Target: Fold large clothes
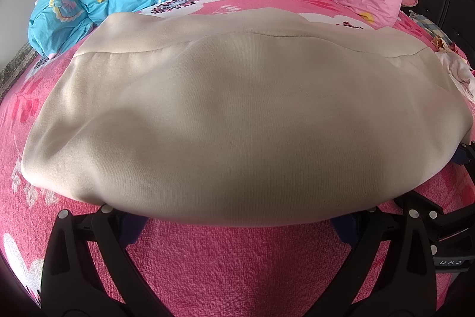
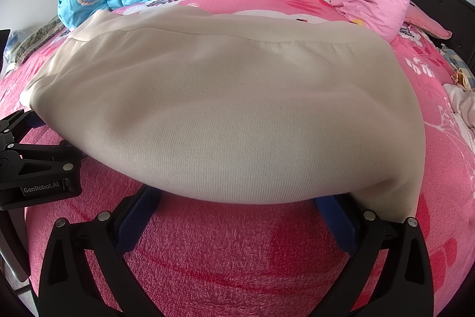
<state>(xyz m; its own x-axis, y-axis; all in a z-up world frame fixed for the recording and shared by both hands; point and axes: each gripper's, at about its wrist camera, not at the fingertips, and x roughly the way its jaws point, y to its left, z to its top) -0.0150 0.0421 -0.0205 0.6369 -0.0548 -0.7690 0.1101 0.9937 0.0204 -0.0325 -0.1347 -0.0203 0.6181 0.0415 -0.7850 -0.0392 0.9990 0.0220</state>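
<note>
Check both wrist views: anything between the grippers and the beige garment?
Nothing visible. The beige garment drapes over the open fingertips of the left gripper and right gripper; only pink blanket lies below.

Each gripper, the left gripper (image 1: 237, 216) and the right gripper (image 2: 237, 207), had black ribbed arms, silver rivets, blue finger pads (image 2: 139, 216), and white "GenRobot.AI" lettering.

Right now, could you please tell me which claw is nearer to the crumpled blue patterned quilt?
Left. The left claw is at the near edge of the folded beige knit garment, on the side of the crumpled blue patterned quilt; the right claw is farther right along that edge.
</note>
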